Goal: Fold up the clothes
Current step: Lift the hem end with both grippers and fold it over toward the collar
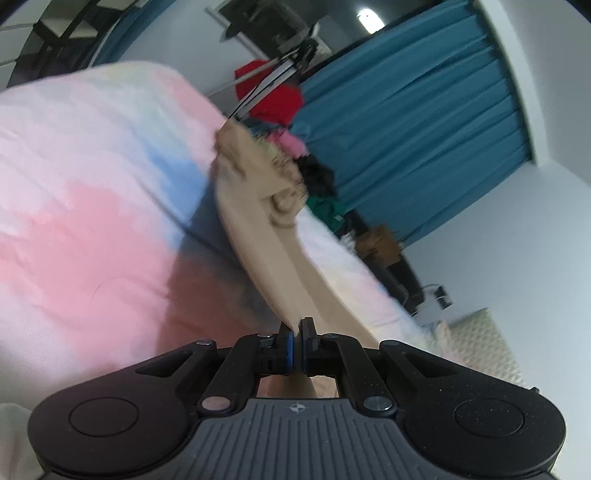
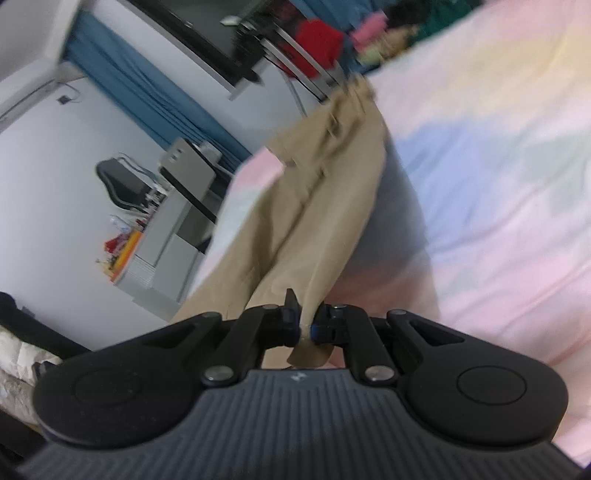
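Note:
Tan trousers (image 1: pixel 255 221) stretch across a bed with a pastel pink, blue and white cover (image 1: pixel 92 206). My left gripper (image 1: pixel 296 332) is shut on one end of the tan fabric, which rises off the bed toward its pads. In the right wrist view the same trousers (image 2: pixel 314 206) hang in long folds from my right gripper (image 2: pixel 304 319), which is shut on the cloth; a small flap of fabric shows below the pads. The far end of the trousers, with waistband and pocket seams, rests on the cover (image 2: pixel 498 177). Both views are blurred.
A pile of clothes, red (image 1: pixel 273 99), pink, black and green, lies at the far end of the bed. Blue curtains (image 1: pixel 424 122) cover the wall behind. A grey desk (image 2: pixel 173 236) with a chair (image 2: pixel 122 184) stands beside the bed. A dark screen (image 2: pixel 207 33) hangs on the wall.

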Motion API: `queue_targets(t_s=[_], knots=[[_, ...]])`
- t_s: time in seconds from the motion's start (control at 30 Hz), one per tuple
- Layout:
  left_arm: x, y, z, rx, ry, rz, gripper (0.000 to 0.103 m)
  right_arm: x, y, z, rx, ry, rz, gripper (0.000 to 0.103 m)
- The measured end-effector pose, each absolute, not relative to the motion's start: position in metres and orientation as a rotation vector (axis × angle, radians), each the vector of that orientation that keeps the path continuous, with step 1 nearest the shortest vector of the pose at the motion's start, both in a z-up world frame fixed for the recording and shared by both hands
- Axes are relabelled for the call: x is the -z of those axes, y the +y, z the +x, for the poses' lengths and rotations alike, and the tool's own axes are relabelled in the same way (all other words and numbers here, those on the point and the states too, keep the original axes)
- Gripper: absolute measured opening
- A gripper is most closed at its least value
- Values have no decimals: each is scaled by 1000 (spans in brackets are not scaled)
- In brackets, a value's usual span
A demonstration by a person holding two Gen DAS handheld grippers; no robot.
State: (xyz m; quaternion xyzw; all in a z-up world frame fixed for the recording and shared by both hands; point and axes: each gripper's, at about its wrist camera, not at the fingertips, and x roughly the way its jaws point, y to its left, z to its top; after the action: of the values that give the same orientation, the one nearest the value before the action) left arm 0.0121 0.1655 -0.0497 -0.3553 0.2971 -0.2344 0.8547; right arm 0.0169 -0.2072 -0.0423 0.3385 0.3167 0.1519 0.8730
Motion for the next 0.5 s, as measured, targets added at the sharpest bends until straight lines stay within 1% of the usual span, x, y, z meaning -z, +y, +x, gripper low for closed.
queue_targets(t_s=[0.17,0.37,0.5], knots=[[18,170,-29,513,570,-763,4,3,-213,-17,-379,577,660,9],[-7,173,-106,484,522,-769,4,-20,-218,-77,-440,542,609,9],[-20,169,-115,488,492,-741,4,-28,-219,-77,-421,514,633,9]])
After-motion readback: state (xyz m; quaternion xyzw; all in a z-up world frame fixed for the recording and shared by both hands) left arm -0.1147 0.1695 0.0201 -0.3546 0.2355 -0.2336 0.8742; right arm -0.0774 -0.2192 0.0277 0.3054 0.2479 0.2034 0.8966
